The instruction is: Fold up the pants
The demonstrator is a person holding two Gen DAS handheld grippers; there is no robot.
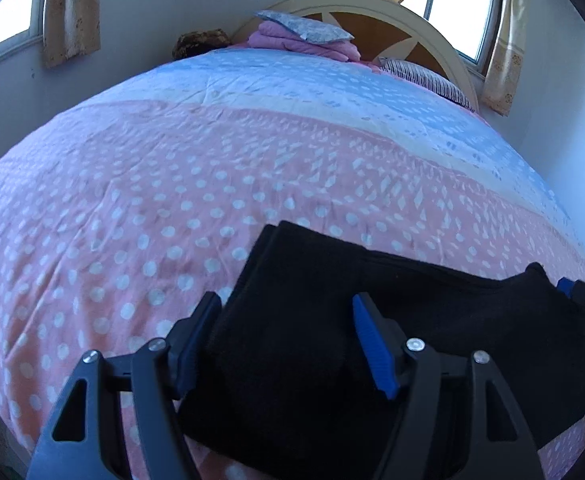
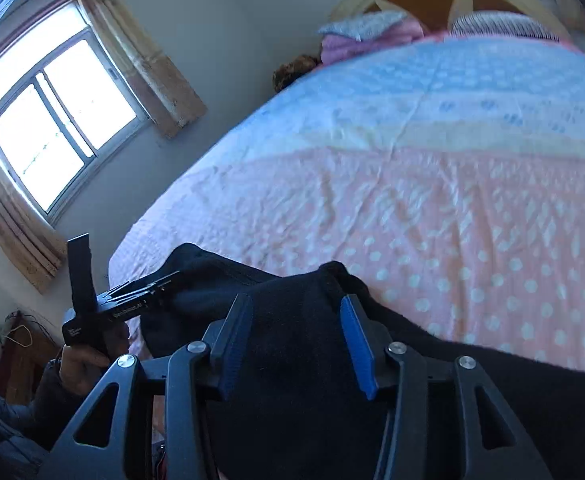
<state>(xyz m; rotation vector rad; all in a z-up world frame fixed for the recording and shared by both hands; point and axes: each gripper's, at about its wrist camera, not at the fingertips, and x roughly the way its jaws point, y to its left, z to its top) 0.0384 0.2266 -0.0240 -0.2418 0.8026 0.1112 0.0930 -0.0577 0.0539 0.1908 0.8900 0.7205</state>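
One pair of black pants (image 1: 372, 312) lies on one bed (image 1: 172, 200). Two grippers, left gripper (image 1: 288, 340) and right gripper (image 2: 298, 336). Two windows (image 1: 8, 12) visible.

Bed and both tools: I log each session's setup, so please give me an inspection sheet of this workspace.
Surface: bed under a pink dotted cover, blue toward the headboard.
Job's things: black pants lying near the front edge, partly folded, layers stacked.
Clutter: folded pink bedding with a grey pillow on top, striped pillow, brown item by the wall.
Grippers: left tool open over the pants; right tool open over the pants; neither grips cloth.
Cables: thin wire on furniture at far left of the right view.
Surroundings: windows with curtains, pale walls.
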